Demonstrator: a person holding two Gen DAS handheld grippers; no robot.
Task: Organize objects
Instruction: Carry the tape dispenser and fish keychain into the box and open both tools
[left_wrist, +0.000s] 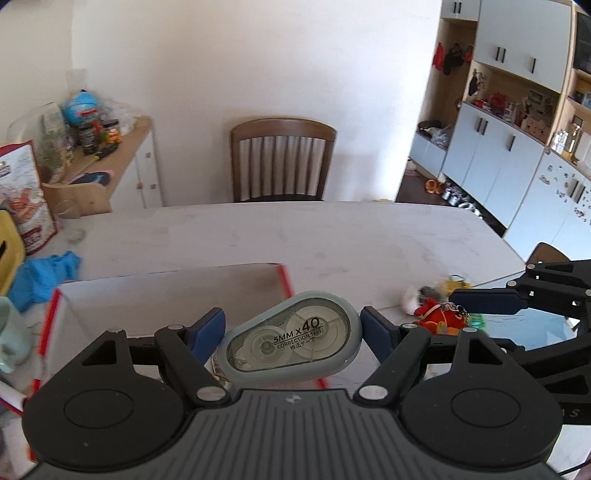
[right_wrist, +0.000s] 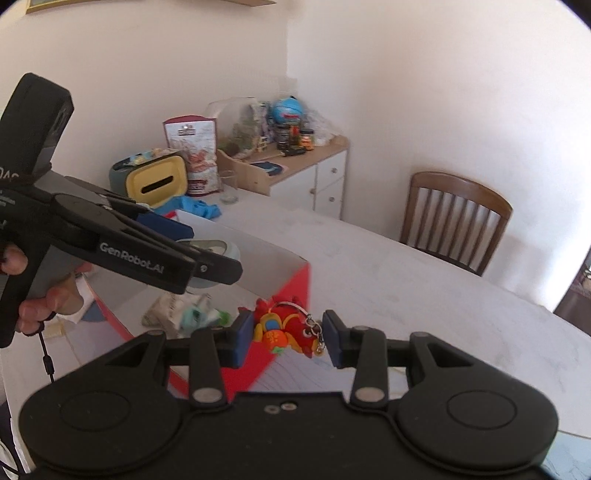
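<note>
Item: correction tape (left_wrist: 291, 338), gripped across its long axis by the left gripper (left_wrist: 293, 326), poised over the near edge of the red-edged box (left_wrist: 284, 278) (the nearer hand); right gripper (right_wrist: 288, 338), clamped on red keychain toy (right_wrist: 286, 328), just right of the box.

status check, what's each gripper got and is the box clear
Left gripper shut on correction tape. Right gripper shut on red keychain toy. Both above red box; nothing blocking.

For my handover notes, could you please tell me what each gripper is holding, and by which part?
The left gripper holds a correction tape dispenser by its two ends. The right gripper holds a red toy keychain by its sides.
</note>
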